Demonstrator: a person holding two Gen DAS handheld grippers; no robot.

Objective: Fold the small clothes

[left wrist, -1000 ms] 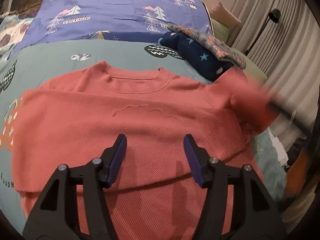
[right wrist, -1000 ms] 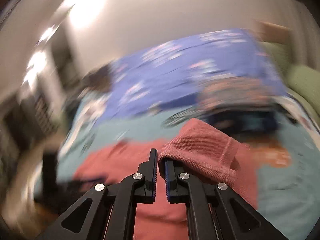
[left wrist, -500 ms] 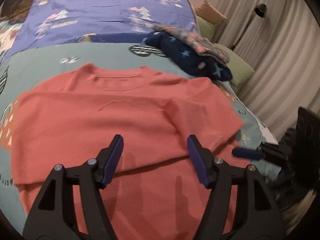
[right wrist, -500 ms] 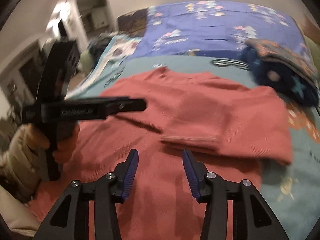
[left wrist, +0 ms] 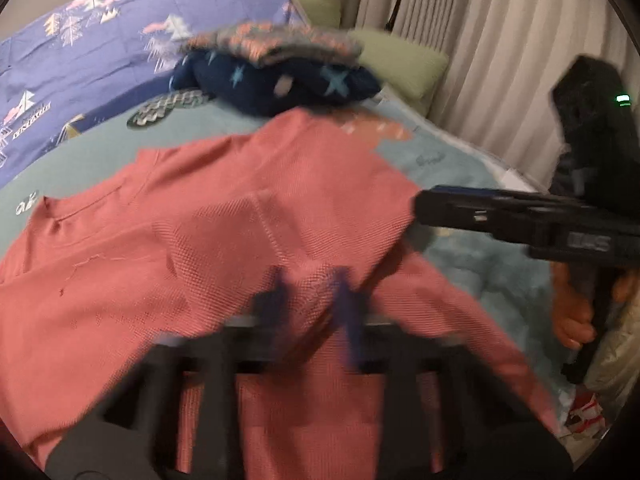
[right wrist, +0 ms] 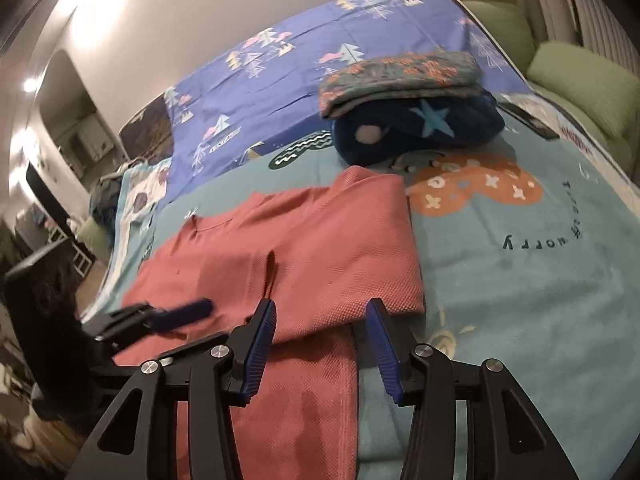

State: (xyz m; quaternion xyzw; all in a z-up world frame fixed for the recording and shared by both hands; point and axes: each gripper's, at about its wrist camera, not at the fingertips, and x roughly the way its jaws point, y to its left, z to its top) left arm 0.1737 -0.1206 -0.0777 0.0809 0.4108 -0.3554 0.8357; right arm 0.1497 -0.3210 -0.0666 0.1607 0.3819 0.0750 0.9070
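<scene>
A coral knit sweater point(left wrist: 280, 200) lies flat on the teal bedspread point(right wrist: 520, 280), neckline away from me and its right sleeve folded across the body point(right wrist: 320, 248). In the blurred left wrist view my left gripper point(left wrist: 312, 304) has its jaws closing, with a raised ridge of the sweater pinched between the blue pads. From the right wrist view it shows at the left edge point(right wrist: 176, 316). My right gripper point(right wrist: 320, 340) stands open over the folded sleeve's near edge, gripping nothing. It enters the left wrist view from the right point(left wrist: 428, 204), held by a hand point(left wrist: 568, 320).
A pile of folded clothes point(right wrist: 416, 120), a floral piece on a navy star fleece, sits just beyond the sweater's far right corner. A blue tree-print quilt point(right wrist: 280, 64) covers the far bed. Green pillows point(right wrist: 580, 80) and curtains point(left wrist: 480, 40) line the right side.
My right gripper let go of the sleeve cuff, which now lies folded over the body, and dropped lower. My left gripper swung right and closed on a fold of the sweater.
</scene>
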